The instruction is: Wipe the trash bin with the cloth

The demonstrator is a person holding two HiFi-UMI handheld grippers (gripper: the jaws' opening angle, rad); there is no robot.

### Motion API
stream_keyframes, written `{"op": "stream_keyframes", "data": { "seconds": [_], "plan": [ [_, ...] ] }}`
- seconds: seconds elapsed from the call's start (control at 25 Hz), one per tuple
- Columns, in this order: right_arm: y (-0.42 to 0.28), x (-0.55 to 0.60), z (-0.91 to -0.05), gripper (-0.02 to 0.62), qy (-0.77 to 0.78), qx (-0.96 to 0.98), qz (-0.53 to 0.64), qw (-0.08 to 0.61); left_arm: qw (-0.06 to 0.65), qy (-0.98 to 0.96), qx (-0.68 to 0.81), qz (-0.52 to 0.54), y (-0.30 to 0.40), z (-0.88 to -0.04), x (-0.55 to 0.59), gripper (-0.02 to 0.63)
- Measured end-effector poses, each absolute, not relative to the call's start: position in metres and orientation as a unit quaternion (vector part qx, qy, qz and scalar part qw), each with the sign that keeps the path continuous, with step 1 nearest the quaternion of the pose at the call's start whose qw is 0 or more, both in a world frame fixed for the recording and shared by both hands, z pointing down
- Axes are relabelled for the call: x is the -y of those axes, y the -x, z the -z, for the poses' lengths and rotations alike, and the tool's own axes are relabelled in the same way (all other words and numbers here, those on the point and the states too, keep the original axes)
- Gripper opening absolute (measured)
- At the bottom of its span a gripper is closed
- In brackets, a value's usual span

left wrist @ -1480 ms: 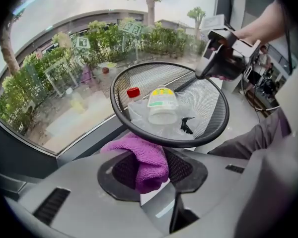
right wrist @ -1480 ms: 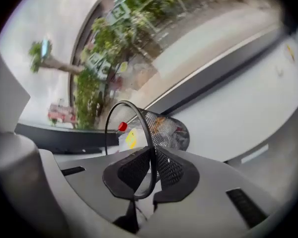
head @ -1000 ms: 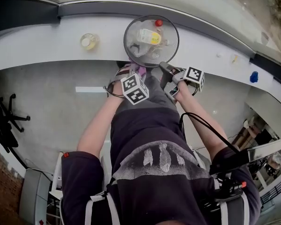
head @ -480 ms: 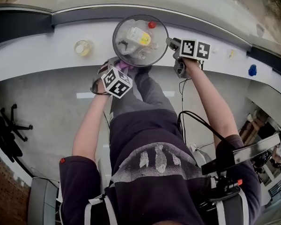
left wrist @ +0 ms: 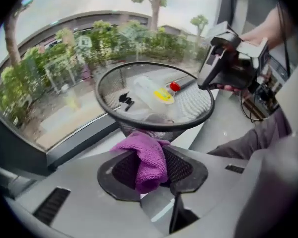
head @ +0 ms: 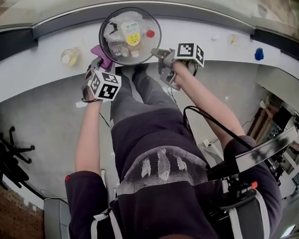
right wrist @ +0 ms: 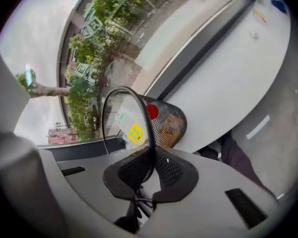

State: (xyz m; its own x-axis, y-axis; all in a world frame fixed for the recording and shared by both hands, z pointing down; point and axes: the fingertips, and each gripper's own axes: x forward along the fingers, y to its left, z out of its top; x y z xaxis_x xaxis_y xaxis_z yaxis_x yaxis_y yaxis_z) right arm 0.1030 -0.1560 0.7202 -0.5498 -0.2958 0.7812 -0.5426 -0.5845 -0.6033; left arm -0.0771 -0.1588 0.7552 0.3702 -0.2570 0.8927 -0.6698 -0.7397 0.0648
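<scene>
While the left gripper (left wrist: 151, 168) has its fingers clamped on the purple cloth (left wrist: 145, 152), that cloth sits just at the near-left wall of the trash bin (left wrist: 154, 126), under the rim. Whether it touches the mesh is hard to tell. Wiping looks barely begun, with most of the wall left. The bin stands on the white surface (head: 35, 66). On the right, the right gripper (right wrist: 150, 170) is closing its fingers on the rim, likely to steady it. The bin's base is hidden.
</scene>
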Motion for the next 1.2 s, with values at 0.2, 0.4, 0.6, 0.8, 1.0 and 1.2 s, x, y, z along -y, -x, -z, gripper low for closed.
{"op": "stream_keyframes", "data": {
  "seconds": [0.2,0.4,0.6,0.8,1.0,1.2],
  "plan": [
    [-0.094,0.125,-0.721,0.031,-0.464,0.386,-0.797,-0.011,0.169,-0.838,0.186,-0.485,0.012,-0.752,0.111,0.126],
    [-0.096,0.125,-0.72,0.032,-0.482,0.409,-0.775,0.006,0.145,-0.844,0.129,-0.5,-0.009,-0.754,0.086,0.126],
    [-0.125,0.127,-0.7,0.072,-0.534,0.477,-0.687,0.125,0.207,-0.774,0.234,-0.55,0.068,-0.778,0.121,0.126],
    [-0.18,0.147,-0.65,0.072,-0.583,0.499,-0.634,0.092,0.248,-0.749,0.29,-0.542,0.11,-0.771,0.161,0.173],
    [-0.18,0.19,-0.573,0.023,-0.565,0.597,-0.569,0.032,0.275,-0.747,0.297,-0.527,0.123,-0.75,0.21,0.298],
    [-0.14,0.208,-0.501,-0.002,-0.493,0.705,-0.508,0.036,0.259,-0.745,0.329,-0.519,0.144,-0.705,0.227,0.318]
  ]
}}
